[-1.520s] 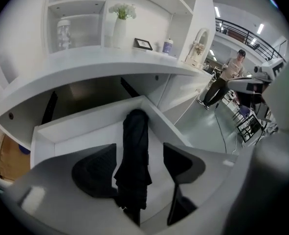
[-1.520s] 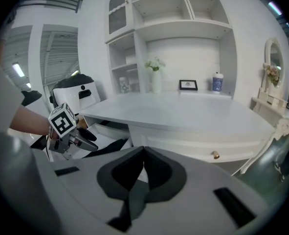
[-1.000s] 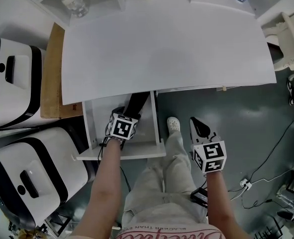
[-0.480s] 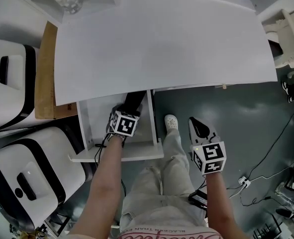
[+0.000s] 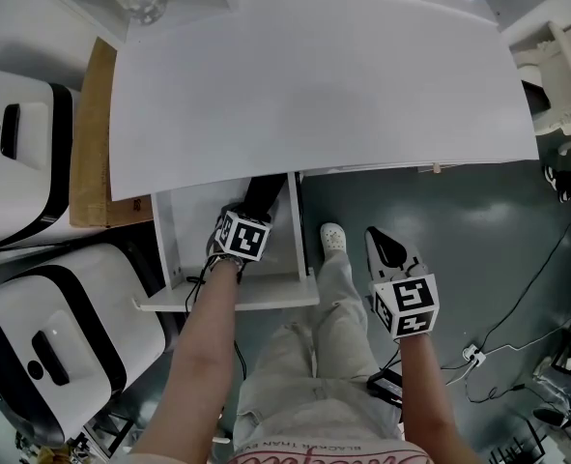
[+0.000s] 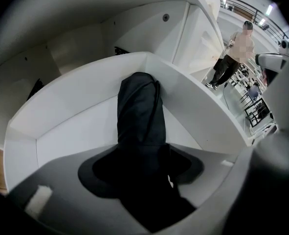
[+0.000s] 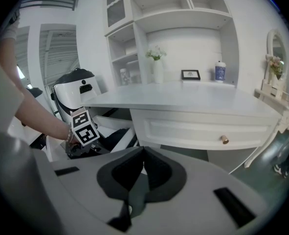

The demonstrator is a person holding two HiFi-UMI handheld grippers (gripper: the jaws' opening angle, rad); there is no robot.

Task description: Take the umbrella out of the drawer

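Observation:
A black folded umbrella [image 5: 263, 195] lies lengthways in the open white drawer [image 5: 229, 298] under the desk. In the left gripper view the umbrella [image 6: 138, 114] runs from the drawer's back wall [image 6: 85, 82] down between my jaws. My left gripper [image 5: 235, 215] points steeply down into the drawer over the umbrella's near end. Its jaws [image 6: 144, 177] are closing, with the umbrella between them. My right gripper [image 5: 386, 246] hangs over the floor to the right of the drawer, shut and holding nothing; in its own view the jaws [image 7: 143, 153] meet at their tips.
The white desk top [image 5: 314, 75] overhangs the drawer's back. A second drawer with a brass knob [image 7: 224, 140] is closed. Two white-and-black machines [image 5: 24, 162] [image 5: 63, 346] and a wooden board [image 5: 94, 133] stand left. The person's leg and shoe [image 5: 335, 240] and floor cables [image 5: 478, 356] are nearby.
My left gripper has sunk a little deeper into the drawer onto the umbrella. The right gripper has stayed where it was.

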